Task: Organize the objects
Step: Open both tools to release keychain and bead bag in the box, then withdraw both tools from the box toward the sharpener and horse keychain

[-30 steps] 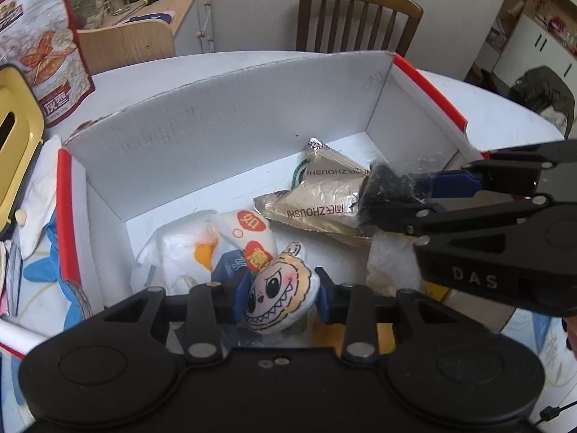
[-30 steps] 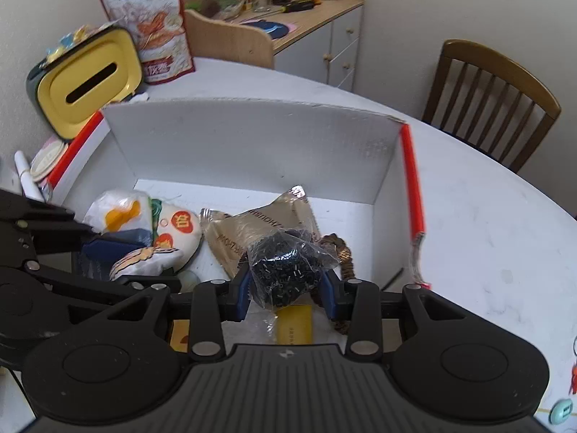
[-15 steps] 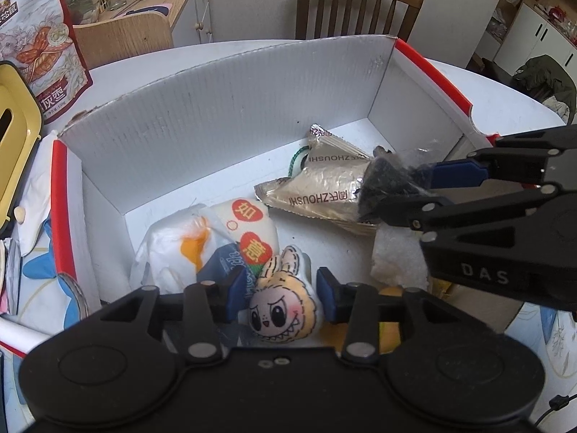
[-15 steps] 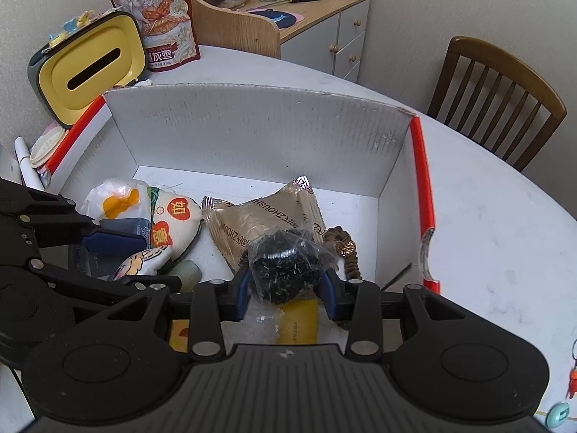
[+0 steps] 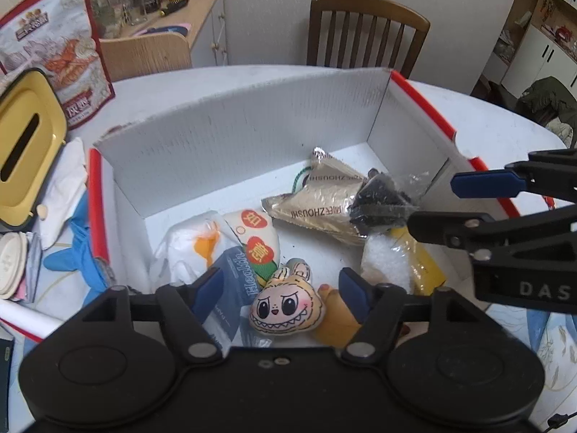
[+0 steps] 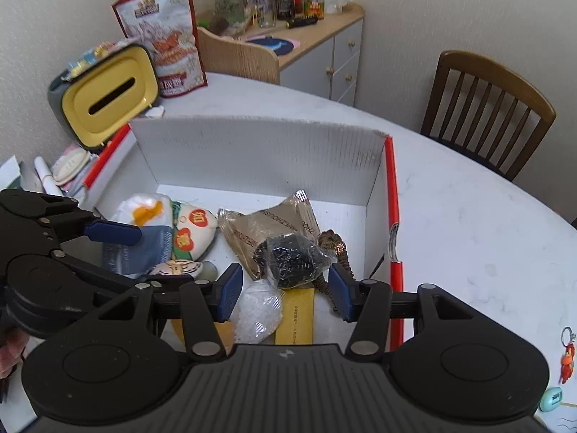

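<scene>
A white cardboard box with red edges holds several items. My left gripper hovers over its near left part. Its jaws are opening, and the cream plush monster toy lies loose on the box floor between the pads, which do not press it. My right gripper is over the near right part, jaws also opening. A clear bag of black beads rests free between the pads on a gold foil packet. In the other hand's view the right gripper and the left gripper each show from the side.
The box also holds a white bag with an orange mark, a pouch with red hearts, a blue packet, a yellow carton and a crystal bag. A yellow tissue holder and snack bag stand beyond, a chair behind.
Both grippers have opened and risen a little. The left let go of the plush toy and the right let go of the black bead bag; both items now lie in the box.
</scene>
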Demonstrator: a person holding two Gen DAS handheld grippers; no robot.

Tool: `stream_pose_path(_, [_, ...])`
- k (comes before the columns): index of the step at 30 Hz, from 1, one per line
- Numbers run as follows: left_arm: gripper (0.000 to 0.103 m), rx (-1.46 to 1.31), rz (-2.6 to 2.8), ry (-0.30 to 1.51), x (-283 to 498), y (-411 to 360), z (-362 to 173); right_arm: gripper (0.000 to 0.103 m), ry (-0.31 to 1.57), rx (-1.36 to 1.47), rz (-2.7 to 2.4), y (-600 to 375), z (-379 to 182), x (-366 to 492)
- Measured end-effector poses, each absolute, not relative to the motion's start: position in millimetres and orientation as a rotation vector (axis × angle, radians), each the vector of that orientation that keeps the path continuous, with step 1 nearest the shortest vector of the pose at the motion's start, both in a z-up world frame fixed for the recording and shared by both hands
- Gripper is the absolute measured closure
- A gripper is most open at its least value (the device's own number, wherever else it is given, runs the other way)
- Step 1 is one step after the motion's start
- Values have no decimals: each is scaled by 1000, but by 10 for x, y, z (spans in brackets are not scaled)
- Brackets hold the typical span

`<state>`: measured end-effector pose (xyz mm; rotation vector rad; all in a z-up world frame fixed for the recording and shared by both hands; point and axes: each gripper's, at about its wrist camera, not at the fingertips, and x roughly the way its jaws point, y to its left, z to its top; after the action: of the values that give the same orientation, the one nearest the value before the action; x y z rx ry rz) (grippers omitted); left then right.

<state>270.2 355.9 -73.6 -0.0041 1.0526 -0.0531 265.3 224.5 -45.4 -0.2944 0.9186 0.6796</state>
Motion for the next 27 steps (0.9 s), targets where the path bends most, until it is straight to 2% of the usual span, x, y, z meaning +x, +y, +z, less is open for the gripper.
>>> stream_pose_path(4, [28, -6, -45, 1022, 2624, 3517, -622, 45, 885, -296, 678, 2157, -328, 2551])
stream_pose_path(10, [22, -22, -44, 964, 2484, 3428, -450, 44, 854, -273, 694, 1936, -151, 2427])
stream_pose_path(13, [21, -14, -37, 942, 2405, 3334, -371, 39, 828, -270, 699, 1787, -69, 2353])
stream_pose_path(27, [8, -20, -30, 856, 2048, 2659, -36, 34, 783, -206, 759, 886, 259, 2123])
